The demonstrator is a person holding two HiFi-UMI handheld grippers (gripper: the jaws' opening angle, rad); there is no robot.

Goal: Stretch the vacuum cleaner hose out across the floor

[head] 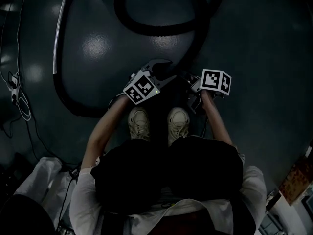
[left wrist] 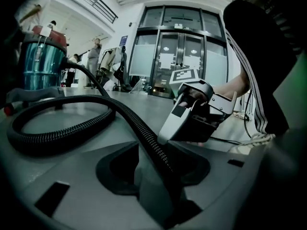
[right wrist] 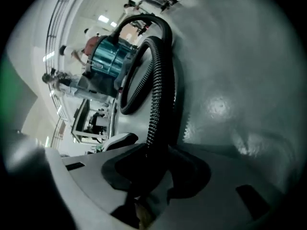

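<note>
Left gripper (head: 159, 75) and right gripper (head: 191, 85) gripped the hose (head: 156, 31).
Best pulled steadily back, grips firm, so the slack ahead ran straight.

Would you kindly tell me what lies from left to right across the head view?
cable → wand → left gripper → right gripper. The hose loops across much of the picture, so it has no single place in the order.
</note>
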